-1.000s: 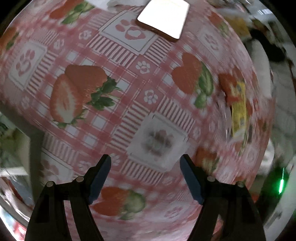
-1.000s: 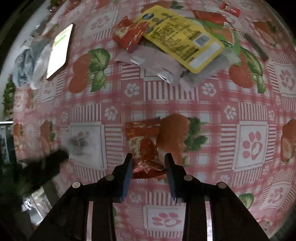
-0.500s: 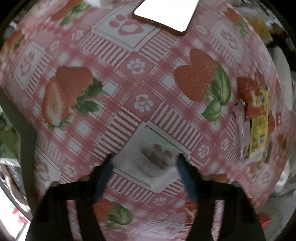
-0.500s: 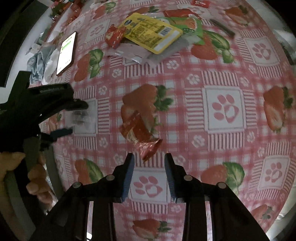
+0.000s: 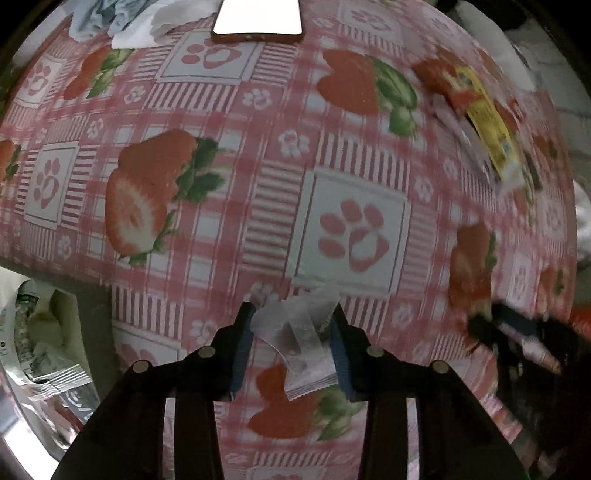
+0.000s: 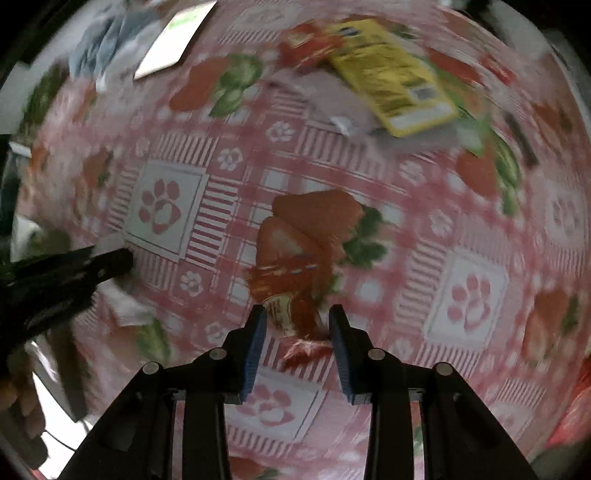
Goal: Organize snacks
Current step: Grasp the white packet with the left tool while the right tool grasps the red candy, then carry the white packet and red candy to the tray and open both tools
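Left wrist view: I see the left gripper (image 5: 291, 347) low over the tablecloth (image 5: 221, 221), its blue pads pinching a clear packet (image 5: 299, 343) crumpled between them. Right wrist view: the right gripper (image 6: 297, 347) hangs above a red snack packet (image 6: 291, 291); the packet's lower end sits between the pads, but blur stops me telling whether they press on it.

The table edge (image 5: 66, 273) runs at lower left in the left wrist view, with a metal bin (image 5: 40, 369) of wrappers below it. Open cloth lies ahead of both grippers.

A phone (image 5: 258, 18) is cut off at the top. The yellow packet (image 6: 391, 70) overlaps other wrappers at the far side, all smeared by motion. The left gripper appears as a dark shape at the left of the right wrist view.
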Available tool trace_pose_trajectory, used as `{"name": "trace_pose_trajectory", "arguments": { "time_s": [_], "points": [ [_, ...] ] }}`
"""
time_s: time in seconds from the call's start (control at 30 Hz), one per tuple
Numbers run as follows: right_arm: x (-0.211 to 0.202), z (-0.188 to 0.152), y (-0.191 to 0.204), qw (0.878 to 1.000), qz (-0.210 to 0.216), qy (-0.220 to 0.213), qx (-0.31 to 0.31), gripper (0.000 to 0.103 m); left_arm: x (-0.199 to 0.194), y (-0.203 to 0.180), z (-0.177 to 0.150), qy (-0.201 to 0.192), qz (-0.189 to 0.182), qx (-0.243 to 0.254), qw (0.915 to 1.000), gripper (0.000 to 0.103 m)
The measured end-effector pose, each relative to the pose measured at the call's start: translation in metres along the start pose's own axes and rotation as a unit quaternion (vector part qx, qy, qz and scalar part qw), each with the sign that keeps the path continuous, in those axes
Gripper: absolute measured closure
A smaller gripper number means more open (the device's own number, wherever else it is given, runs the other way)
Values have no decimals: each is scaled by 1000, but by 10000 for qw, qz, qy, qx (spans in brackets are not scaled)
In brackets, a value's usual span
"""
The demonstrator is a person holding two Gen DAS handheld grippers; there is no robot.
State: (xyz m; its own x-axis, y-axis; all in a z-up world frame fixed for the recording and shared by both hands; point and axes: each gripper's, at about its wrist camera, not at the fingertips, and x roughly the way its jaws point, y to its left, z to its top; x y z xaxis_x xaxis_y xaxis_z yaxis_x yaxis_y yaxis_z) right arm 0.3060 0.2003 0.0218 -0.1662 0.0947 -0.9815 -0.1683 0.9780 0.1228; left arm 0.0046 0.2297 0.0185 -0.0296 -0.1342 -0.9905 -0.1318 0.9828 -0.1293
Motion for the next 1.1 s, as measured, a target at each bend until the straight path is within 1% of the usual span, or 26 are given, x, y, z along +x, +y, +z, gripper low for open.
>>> {"name": "trace_pose_trajectory", "arguments": {
  "time_s": [0.07, 0.1, 0.13, 0.17, 0.2, 0.27, 0.3, 0.33, 0.37, 0.4, 0.43, 0.47, 0.5, 0.57, 0.6, 0.63, 0.7, 0.77, 0.87, 1.0, 1.1],
  "points": [
    [10, 6, 3, 9998, -36, 149, -144, 66, 1, 0, -10, 1, 13, 102, 9999, 60],
    [14, 8, 4, 9996, -19, 227, -167, 64, 2, 0, -16, -2, 13, 124, 9999, 60],
    [14, 9, 6, 9996, 4, 186, -189, 47, 3, 1, -19, 1, 14, 128, 9999, 59],
    [13, 11, 8, 9997, 7, 130, -225, 39, 3, 1, -22, 3, 21, 124, 9999, 59],
    [14, 12, 11, 9996, -15, 109, -259, 35, 4, 0, -22, 7, 36, 118, 9999, 58],
    [18, 14, 14, 9995, -62, 168, -275, 35, 3, -2, -27, 71, 66, 132, 9999, 51],
    [21, 15, 15, 9995, -65, 210, -245, 36, 3, -3, -26, 106, 52, 141, 9998, 44],
    [21, 15, 17, 9995, -109, 172, -236, 36, 2, 0, -21, 156, 62, 137, 9998, 40],
    [22, 15, 18, 9995, -143, 170, -213, 36, 4, 0, -24, 196, 102, 115, 9997, 33],
    [23, 15, 19, 9995, -201, 161, -187, 42, 7, -4, -28, 220, 128, 87, 9996, 31],
    [22, 16, 20, 9991, -351, 148, -162, 52, 8, -5, -32, 200, 170, 95, 9996, 31],
    [23, 18, 23, 9993, -335, 117, -134, 62, 9, -9, -35, 174, 254, 151, 9994, 31],
    [22, 18, 22, 9994, -327, 102, -80, 66, 13, -9, -35, 183, 309, 198, 9992, 31],
    [21, 16, 17, 9996, -188, 175, 89, 67, 15, -19, -40, 155, 459, 370, 9981, 41],
    [21, 14, 15, 9996, -115, 196, 164, 67, 13, -25, -43, 78, 486, 481, 9976, 57],
    [20, 10, 13, 9995, -17, 196, 257, 67, 11, -27, -45, 46, 411, 536, 9977, 72],
    [18, -2, 10, 9987, 162, 178, 447, 67, 13, -32, -46, 104, 151, 531, 9984, 72],
    [16, -16, 9, 9972, 350, 204, 633, 67, 13, -33, -51, 81, 80, 602, 9981, 72],
    [14, -39, 14, 9954, 501, 246, 772, 67, 8, -29, -63, 20, -28, 786, 9969, 72],
    [12, -68, 26, 9926, 746, 325, 898, 67, -5, -23, -93, -43, -93, 1200, 9927, 72],
    [10, -83, 33, 9899, 901, 370, 1033, 67, -16, -14, -115, -55, -149, 1404, 9900, 72]
  ]
}}
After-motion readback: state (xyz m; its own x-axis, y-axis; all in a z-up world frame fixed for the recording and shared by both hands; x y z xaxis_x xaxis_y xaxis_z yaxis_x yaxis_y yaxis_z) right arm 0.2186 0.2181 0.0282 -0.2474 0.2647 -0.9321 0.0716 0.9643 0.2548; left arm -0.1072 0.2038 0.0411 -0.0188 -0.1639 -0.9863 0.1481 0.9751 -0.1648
